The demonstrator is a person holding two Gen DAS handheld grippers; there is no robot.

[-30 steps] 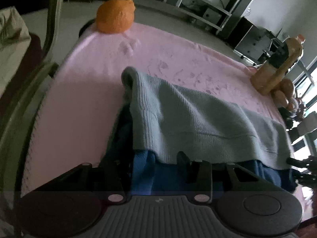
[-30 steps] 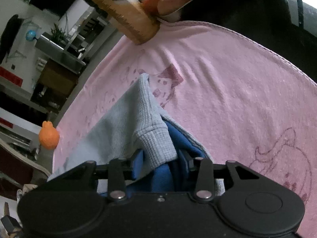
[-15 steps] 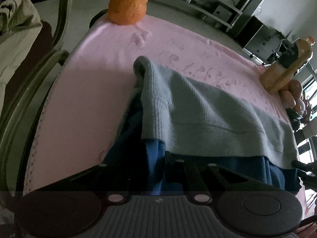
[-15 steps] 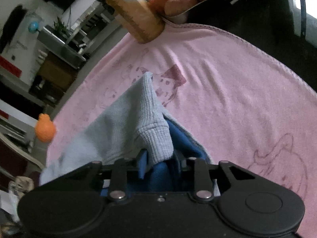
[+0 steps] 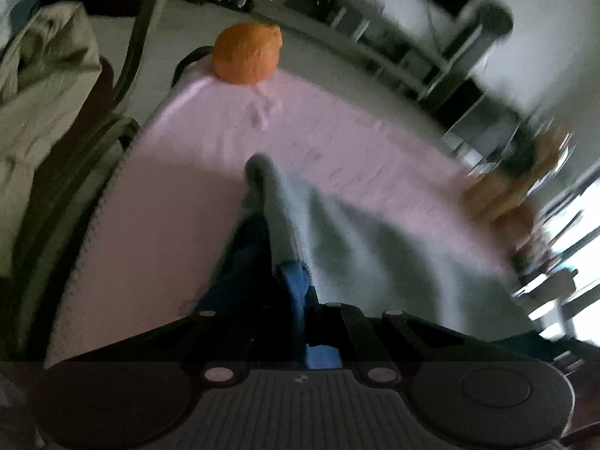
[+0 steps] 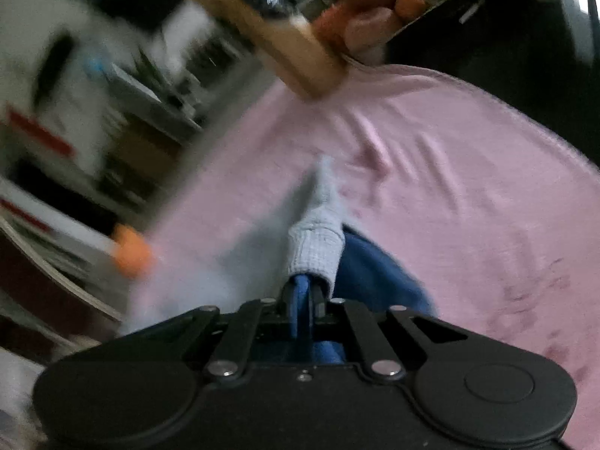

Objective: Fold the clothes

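A grey-and-blue knit garment [image 5: 337, 232] lies partly folded on a pink cloth [image 5: 157, 202]. My left gripper [image 5: 300, 296] is shut on the garment's near edge, where blue fabric shows between its jaws. My right gripper [image 6: 303, 292] is shut on the garment's other end [image 6: 315, 236], a grey ribbed cuff with blue fabric [image 6: 371, 273] under it. Both pinched ends are lifted off the pink cloth [image 6: 468, 195]. Both views are motion-blurred.
An orange plush ball [image 5: 247, 52] sits at the cloth's far corner; it also shows in the right wrist view [image 6: 131, 251]. A brown bottle [image 6: 270, 30] and a tray of fruit [image 6: 378, 11] stand beyond the cloth. A chair with beige clothing [image 5: 41, 86] is at the left.
Both grippers have closed on the garment's ends and are lifting and drawing the fabric up; the grey layer now bunches into narrow folds, and the views have swung.
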